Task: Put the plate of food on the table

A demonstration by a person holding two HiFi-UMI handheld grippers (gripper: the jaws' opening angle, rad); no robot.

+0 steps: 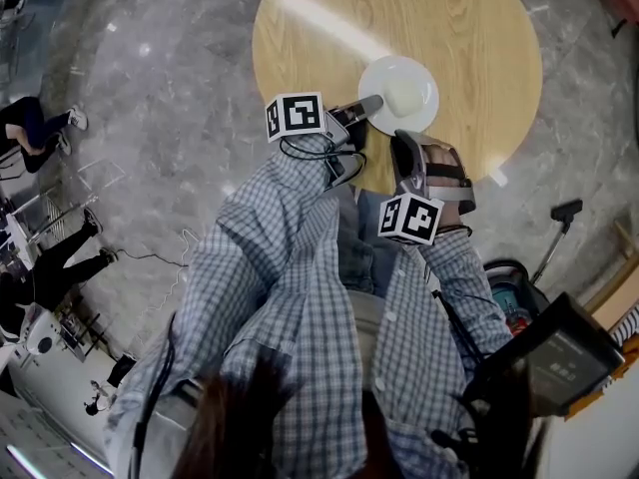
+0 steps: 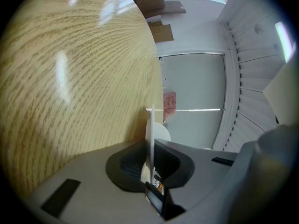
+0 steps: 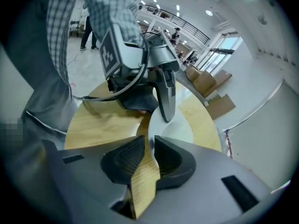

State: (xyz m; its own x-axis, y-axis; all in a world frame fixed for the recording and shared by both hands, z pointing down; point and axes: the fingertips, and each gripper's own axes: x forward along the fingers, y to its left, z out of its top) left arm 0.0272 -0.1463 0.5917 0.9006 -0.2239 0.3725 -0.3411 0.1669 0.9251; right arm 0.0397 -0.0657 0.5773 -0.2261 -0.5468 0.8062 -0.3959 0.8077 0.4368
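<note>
On desk (image 1: pixel 469 28), toward its near side: plate (image 1: pixel 404 88), white, stiff, likely light, slippery, chippable; left gripper (image 1: pixel 371 105) fingers (image 2: pixel 133 164) pinch its thin rim, right gripper (image 1: pixel 401 140) fingers (image 3: pixel 128 157), nearly together, seemingly nip the near rim, the best hold.

The head camera looks steeply down from above the person onto the round worktop (image 1: pixel 329 28). It takes in the plate (image 1: pixel 399 93), the left claw (image 1: pixel 365 108) and the right claw (image 1: pixel 404 146) together. The left claw view, rolled sideways, sits very near the plate's rim, seen edge-on, with the worktop at its left. The right claw view faces across the same plate toward the left claw, with the worktop beneath.
</note>
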